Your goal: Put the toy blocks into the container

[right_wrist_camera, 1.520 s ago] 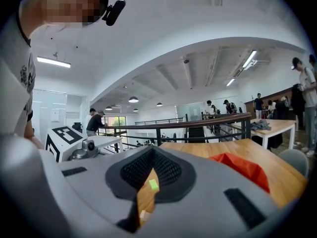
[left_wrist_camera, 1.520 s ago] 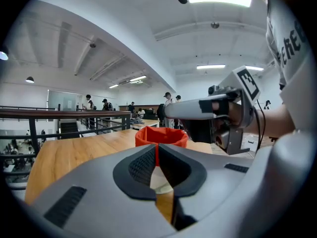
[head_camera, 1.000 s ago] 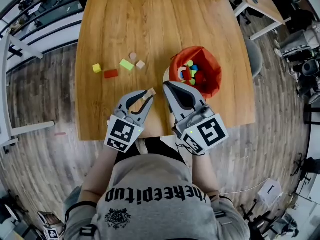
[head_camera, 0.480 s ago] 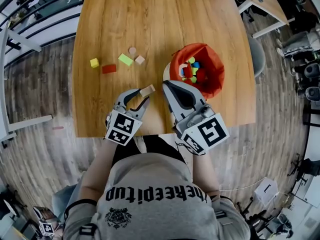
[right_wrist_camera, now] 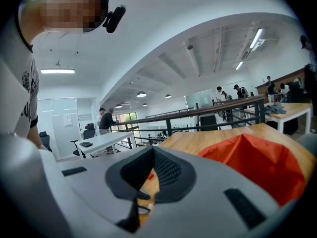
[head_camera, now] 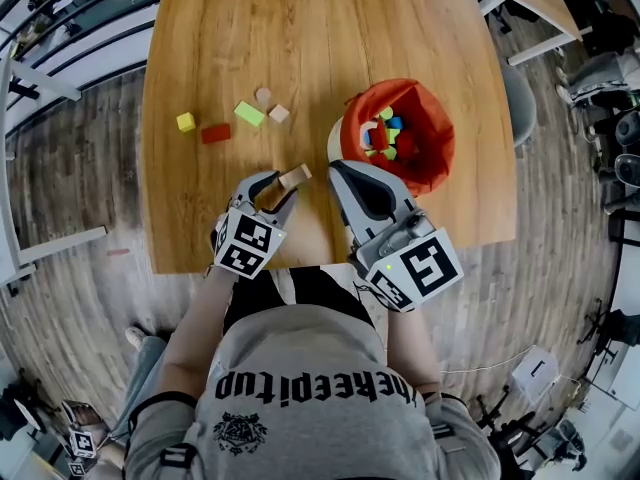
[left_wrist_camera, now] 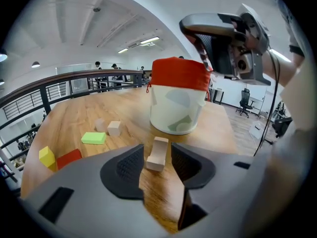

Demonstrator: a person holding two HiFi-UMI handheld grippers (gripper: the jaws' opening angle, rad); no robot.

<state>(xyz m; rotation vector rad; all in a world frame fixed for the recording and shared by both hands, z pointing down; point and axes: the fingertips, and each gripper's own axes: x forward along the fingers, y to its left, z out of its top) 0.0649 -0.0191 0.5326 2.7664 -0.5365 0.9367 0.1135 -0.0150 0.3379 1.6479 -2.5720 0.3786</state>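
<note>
– toy block [head_camera: 296, 175] lies on the table [head_camera: 300, 48] between the left gripper's [head_camera: 281, 187] jaws, which have just been opening.
– light and rigid, i'd guess; pinch its flat long sides. right gripper's [head_camera: 337, 167] jaws are together.

- A broad light-brown wooden table [head_camera: 300, 48] fills the head view from centre to 12 o'clock.
- Grey-brown wood-plank floor [head_camera: 70, 198] lies around it, widest at 9 o'clock.
- A smaller wooden-topped desk with white legs [head_camera: 525, 8] stands at 1 o'clock.
- The gripper views show a black metal railing [left_wrist_camera: 74, 77], a black office chair [left_wrist_camera: 243, 99], and a white vaulted ceiling [left_wrist_camera: 99, 14] with lit strip lights [right_wrist_camera: 256, 37].
</note>
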